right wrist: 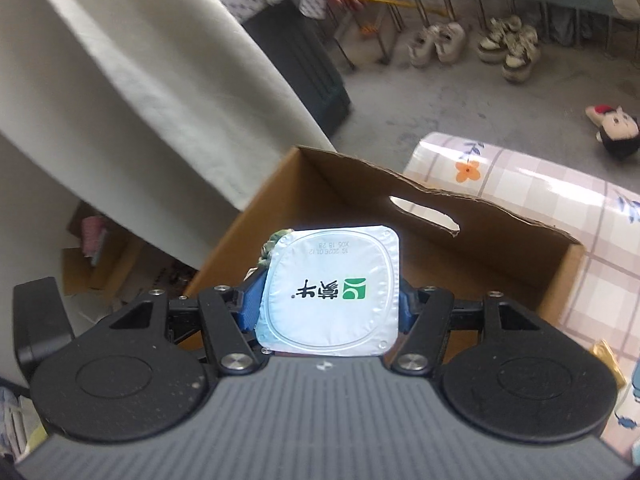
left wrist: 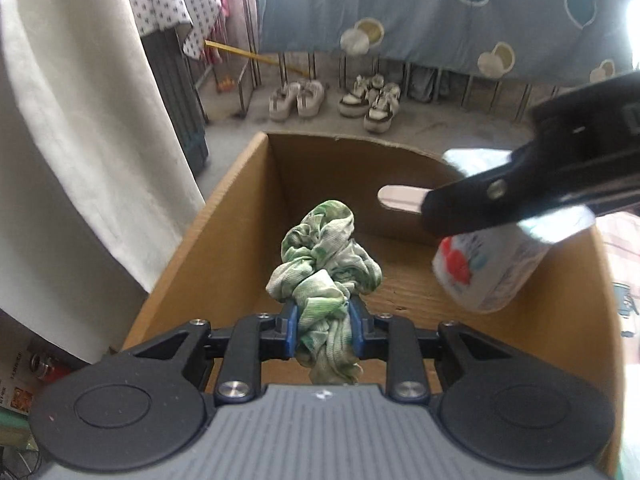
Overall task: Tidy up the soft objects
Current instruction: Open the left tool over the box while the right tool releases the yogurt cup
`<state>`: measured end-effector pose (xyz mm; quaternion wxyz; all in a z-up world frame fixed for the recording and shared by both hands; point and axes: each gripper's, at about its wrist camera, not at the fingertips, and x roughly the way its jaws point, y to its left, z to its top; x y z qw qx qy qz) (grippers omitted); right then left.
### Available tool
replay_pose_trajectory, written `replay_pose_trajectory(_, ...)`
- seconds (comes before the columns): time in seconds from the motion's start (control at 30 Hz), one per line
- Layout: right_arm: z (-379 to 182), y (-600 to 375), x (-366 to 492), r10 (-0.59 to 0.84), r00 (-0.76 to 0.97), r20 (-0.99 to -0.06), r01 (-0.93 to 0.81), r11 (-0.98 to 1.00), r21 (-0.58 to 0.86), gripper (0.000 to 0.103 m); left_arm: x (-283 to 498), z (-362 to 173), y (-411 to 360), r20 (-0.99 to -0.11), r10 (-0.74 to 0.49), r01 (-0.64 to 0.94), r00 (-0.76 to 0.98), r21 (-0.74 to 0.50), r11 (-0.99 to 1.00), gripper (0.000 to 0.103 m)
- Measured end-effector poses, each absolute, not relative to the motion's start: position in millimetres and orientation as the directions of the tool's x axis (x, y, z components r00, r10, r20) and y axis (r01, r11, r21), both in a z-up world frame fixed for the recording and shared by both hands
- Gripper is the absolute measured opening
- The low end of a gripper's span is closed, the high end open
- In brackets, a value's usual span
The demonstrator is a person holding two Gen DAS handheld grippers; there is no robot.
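Note:
An open cardboard box stands below both grippers. My left gripper is shut on a green-and-white scrunchie, which hangs bunched over the inside of the box. My right gripper is shut on a white yogurt cup with a foil lid bearing a green logo. In the left wrist view the same cup hangs over the right part of the box, clamped in the black right gripper. A bit of the scrunchie peeks out beside the cup's lid.
A white cloth hangs at the box's left. Several shoes stand on the grey floor beyond, under a blue spotted sheet. A checked floral table cover lies right of the box. A doll's head lies on the floor.

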<state>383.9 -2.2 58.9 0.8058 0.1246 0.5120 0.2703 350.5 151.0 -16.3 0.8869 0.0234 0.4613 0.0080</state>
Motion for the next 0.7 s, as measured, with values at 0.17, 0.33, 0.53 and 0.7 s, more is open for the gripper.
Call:
replay_pose_trajectory(0.17,27.4,16.3,410.9,0.546,0.290,-0.786,-0.263,0.835,0.483,0.060,368.7,-32.2,151.2,-0.842,0.057,-0.024,0.537,0.053,0.998,0.029)
replay_pose_trajectory(0.33,1.4,33.6,424.4,0.509,0.287,-0.812,-0.241,0.858,0.453,0.061,377.8,-42.2,153.8,-0.852,0.081,-0.066,0.517,0.055,0.996,0.040)
replay_pose_trajectory(0.53,-32.0,39.2,440.7,0.481,0.291,-0.827,-0.200,0.876,0.439,0.063,386.7,-53.8,159.0,-0.859,0.121,-0.115,0.497,0.073,0.991,0.047)
replay_pose_trajectory(0.7,-44.8,36.7,451.5,0.520,0.298,-0.800,-0.176,0.854,0.490,0.065,389.5,-58.3,161.6,-0.868,0.133,-0.123,0.479,0.083,0.989,0.057)
